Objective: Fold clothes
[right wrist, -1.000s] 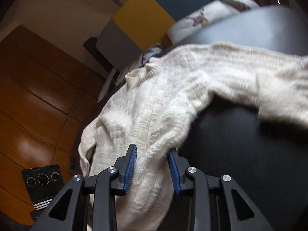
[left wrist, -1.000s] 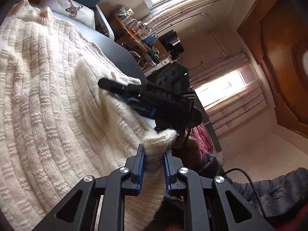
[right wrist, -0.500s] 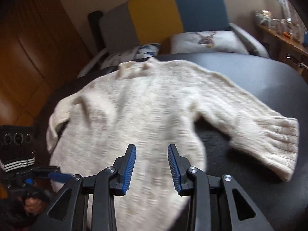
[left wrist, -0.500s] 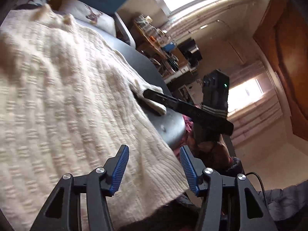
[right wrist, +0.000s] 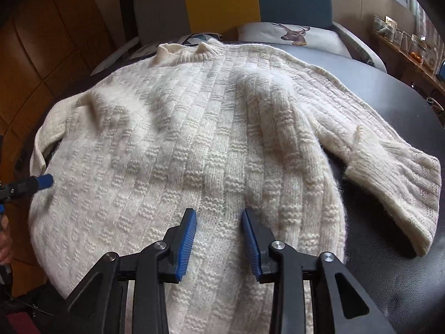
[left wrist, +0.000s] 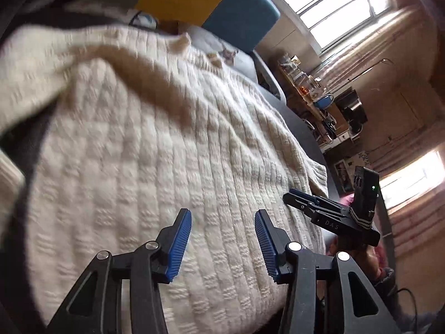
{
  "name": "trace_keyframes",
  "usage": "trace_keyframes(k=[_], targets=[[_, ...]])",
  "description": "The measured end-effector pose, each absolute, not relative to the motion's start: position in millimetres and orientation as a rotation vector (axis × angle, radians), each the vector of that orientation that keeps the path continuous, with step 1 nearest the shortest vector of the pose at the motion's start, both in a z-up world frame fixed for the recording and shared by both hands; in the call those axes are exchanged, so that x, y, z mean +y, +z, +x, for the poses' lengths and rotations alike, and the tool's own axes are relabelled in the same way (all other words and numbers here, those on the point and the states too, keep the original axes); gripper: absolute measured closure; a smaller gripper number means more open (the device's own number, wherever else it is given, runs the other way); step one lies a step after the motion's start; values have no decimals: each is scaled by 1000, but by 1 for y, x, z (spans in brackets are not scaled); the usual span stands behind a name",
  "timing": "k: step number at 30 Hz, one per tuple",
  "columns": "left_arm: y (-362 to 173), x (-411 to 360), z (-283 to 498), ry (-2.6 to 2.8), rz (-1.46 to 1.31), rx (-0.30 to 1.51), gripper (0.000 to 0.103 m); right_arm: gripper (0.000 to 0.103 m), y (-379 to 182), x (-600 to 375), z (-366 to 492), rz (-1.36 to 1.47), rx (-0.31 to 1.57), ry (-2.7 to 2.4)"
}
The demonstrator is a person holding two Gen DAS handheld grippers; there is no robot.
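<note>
Two grippers, both with fingers apart and gripping nothing: left gripper (left wrist: 222, 239) low over the hem side of the cream knit sweater (right wrist: 194, 144), right gripper (right wrist: 218, 239) above the lower middle of the body. Sweater spread front-up on the dark padded surface (right wrist: 389, 264), collar (right wrist: 185, 48) toward the deer cushion (right wrist: 294, 34), right-hand sleeve (right wrist: 389, 178) angled out with its cuff lying on bare padding, far sleeve bunched at the opposite edge. Not yet folded, by the look of it; probably lining up for a sleeve or side fold. Risks from here: pinching only a few loops of the fuzzy, loose knit, so slipping out mid-lift or stretching; grabbing one layer rather than both, leaving a lopsided fold; dragging the heavy body across the slick padding and off the near edge, where the hem already hangs close; grippers meeting over the hem, being near each other.
</note>
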State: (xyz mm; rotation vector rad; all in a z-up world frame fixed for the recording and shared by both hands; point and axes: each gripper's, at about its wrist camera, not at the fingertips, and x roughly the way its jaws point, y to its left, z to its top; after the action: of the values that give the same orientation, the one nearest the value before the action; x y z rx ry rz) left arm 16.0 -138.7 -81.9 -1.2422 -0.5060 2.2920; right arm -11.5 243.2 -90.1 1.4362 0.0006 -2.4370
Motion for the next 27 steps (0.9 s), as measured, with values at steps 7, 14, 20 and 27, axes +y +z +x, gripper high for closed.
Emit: trace_keyframes(k=[7, 14, 20, 27], targets=[[-54, -263, 42, 2768, -1309, -172, 38, 63, -64, 211, -5, 1272, -71, -2471], [-79, -276, 38, 2756, -1448, -17, 29, 63, -76, 172, -29, 1309, -17, -2399], [-112, -245, 12, 2724, -1570, 283, 29, 61, -98, 165, -30, 1339, 4, -2382], [-88, -329, 17, 2705, -1365, -556, 90, 59, -102, 165, -25, 1264, 54, -2389]])
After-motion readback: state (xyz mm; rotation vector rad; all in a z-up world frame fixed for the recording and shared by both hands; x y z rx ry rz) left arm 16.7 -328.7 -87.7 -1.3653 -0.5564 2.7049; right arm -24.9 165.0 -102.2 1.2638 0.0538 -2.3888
